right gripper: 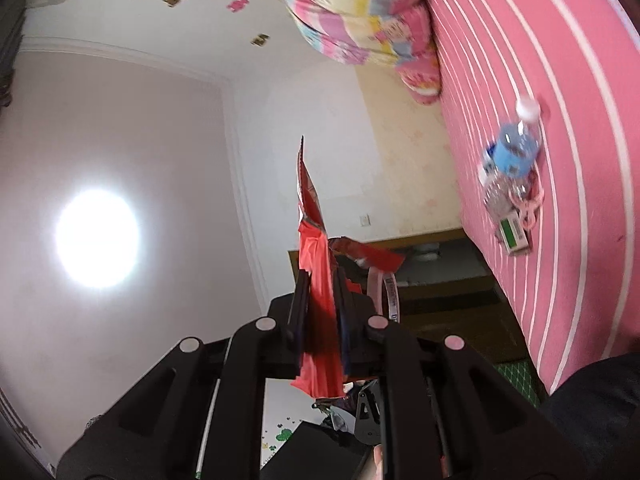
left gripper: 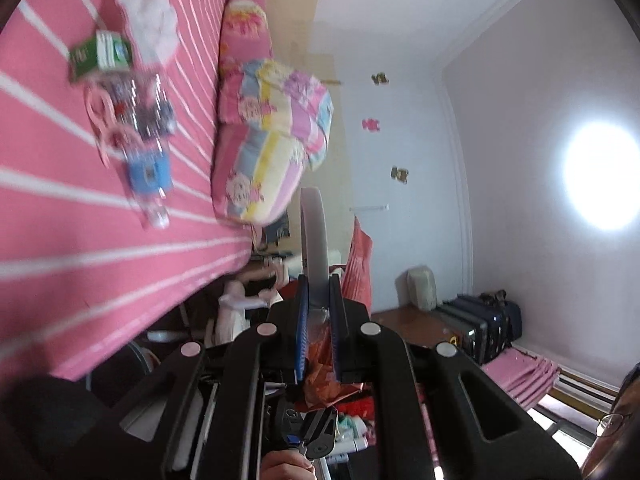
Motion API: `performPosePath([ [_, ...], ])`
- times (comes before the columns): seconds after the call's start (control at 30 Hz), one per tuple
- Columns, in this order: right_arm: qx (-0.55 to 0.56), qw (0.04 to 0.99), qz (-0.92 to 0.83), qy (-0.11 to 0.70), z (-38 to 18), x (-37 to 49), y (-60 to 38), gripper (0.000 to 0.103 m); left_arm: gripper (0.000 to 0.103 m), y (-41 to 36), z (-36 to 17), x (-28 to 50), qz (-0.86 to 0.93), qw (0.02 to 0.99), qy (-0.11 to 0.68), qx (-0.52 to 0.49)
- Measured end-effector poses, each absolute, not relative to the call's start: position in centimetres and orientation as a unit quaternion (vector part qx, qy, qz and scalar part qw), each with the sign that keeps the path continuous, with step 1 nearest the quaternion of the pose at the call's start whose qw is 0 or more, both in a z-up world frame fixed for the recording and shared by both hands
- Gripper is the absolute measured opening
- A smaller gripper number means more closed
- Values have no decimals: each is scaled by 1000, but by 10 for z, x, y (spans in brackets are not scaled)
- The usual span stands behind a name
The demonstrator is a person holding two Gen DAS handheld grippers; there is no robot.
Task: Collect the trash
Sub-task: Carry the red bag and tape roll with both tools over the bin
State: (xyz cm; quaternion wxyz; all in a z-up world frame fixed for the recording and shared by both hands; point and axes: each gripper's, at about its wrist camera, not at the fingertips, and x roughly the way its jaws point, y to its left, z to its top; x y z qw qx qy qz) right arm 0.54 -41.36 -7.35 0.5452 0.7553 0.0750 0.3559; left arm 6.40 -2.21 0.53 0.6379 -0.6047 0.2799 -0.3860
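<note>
My left gripper (left gripper: 320, 292) is shut on a flat white band (left gripper: 312, 236), seen edge-on, that sticks up past the blue pads. My right gripper (right gripper: 320, 280) is shut on a red plastic bag (right gripper: 314, 248), whose crumpled film stands above and hangs below the jaws. The same white band (right gripper: 380, 284) shows just right of it. On the pink striped bed (left gripper: 60, 240) lie a clear bottle with a blue label (left gripper: 148, 148), a green and white carton (left gripper: 100, 54), a white tissue wad (left gripper: 148, 20) and a pink looped thing (left gripper: 100, 120). Both grippers are well away from this pile.
Patterned pillows (left gripper: 276, 136) are stacked at the head of the bed. Dark suitcases (left gripper: 480, 328) stand by the far wall on a wooden cabinet. A bright ceiling lamp (right gripper: 96, 236) glares. Clutter fills the floor beside the bed; a hand (left gripper: 284, 468) shows below.
</note>
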Motion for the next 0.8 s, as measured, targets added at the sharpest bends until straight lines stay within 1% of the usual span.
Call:
performPosePath([
  [0.17, 760, 558, 331, 40, -74, -29, -458, 13, 9, -81, 5, 62, -403, 631, 315, -583],
  [0.3, 771, 568, 286, 21, -91, -65, -500, 14, 9, -130, -5, 62, -404, 626, 356, -564],
  [0.5, 792, 573, 208, 3, -129, -113, -551, 14, 9, -205, -47, 67, -389, 619, 434, -526],
  [0.67, 803, 579, 143, 1, -162, -143, -584, 14, 9, -250, -82, 72, -367, 617, 483, -501],
  [0.8, 810, 578, 97, 12, -186, -158, -598, 14, 9, -279, -105, 75, -358, 630, 514, -460],
])
